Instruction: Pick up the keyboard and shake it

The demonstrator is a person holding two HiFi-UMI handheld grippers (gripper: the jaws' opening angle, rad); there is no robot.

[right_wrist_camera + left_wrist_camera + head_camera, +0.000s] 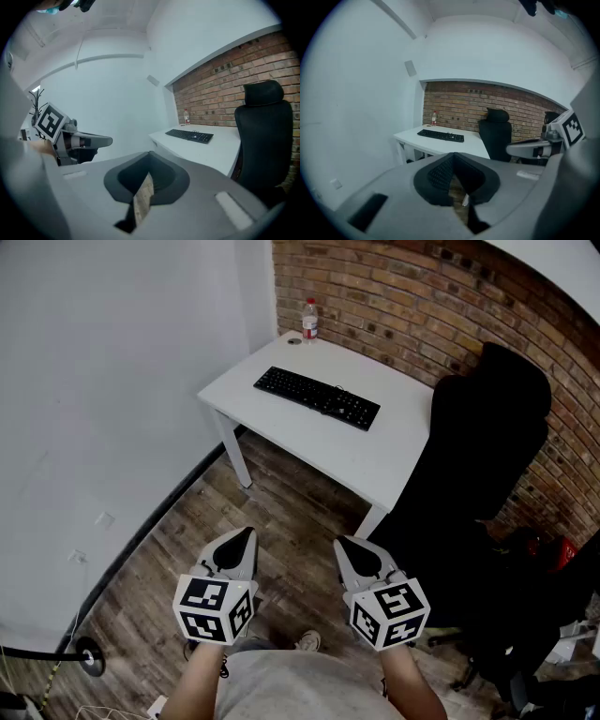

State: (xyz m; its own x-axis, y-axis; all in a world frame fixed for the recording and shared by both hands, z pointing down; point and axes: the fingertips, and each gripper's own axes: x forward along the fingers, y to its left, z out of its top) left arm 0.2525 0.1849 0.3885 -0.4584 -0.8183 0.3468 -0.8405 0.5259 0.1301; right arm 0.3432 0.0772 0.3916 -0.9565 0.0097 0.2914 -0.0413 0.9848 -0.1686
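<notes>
My fingers are pressed together on both sides with nothing between them. The left gripper point(247, 532) and the right gripper point(343, 542) hang side by side over the floor point(178, 549), each pointing a little downward toward 12 o'clock.

The brick wall point(394, 296) runs behind everything. The chair point(487, 446) stands at 2 o'clock, against the table's right side. The table point(375, 460) is at 12 o'clock, well apart from me. The keyboard point(317, 397) lies flat near its far edge, untouched. The bottle point(309, 320) stands at 11 o'clock from the keyboard's left end, near it.

I judge the task not yet begun: I have to reach the table and open up first.

- The keyboard is thin and lies flat, so closed or badly angled fingers could skid over the keys or push it toward the wall.
- A one-sided hold could let it swing or slip out while I shake it.
- A wide shake could knock the bottle over.
- The chair could crowd my right arm.

I can read no writing. The bottle's red label and the key legends are too small. My marker cubes carry only black-and-white square patterns.
</notes>
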